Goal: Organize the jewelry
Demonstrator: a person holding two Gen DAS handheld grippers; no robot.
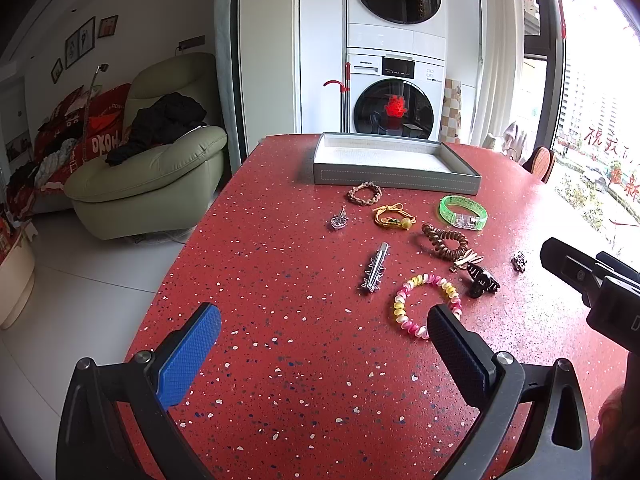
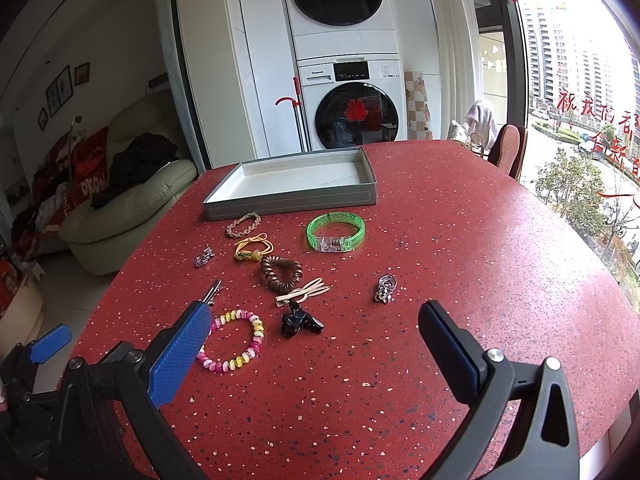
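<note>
Nothing looks sorted yet: the pink-and-yellow beaded bracelet (image 2: 232, 342), translucent green bangle (image 2: 335, 230), brown spiral hair tie (image 2: 280, 272), black claw clip (image 2: 300, 322) and the other pieces all lie loose on the red speckled table (image 2: 460, 240). The shallow grey tray (image 2: 292, 200) beyond them holds nothing. The left gripper (image 1: 324, 338) and right gripper (image 2: 314, 340) hang over the near edge, jaws spread wide and gripping nothing, so I judge the whole job remains.
</note>
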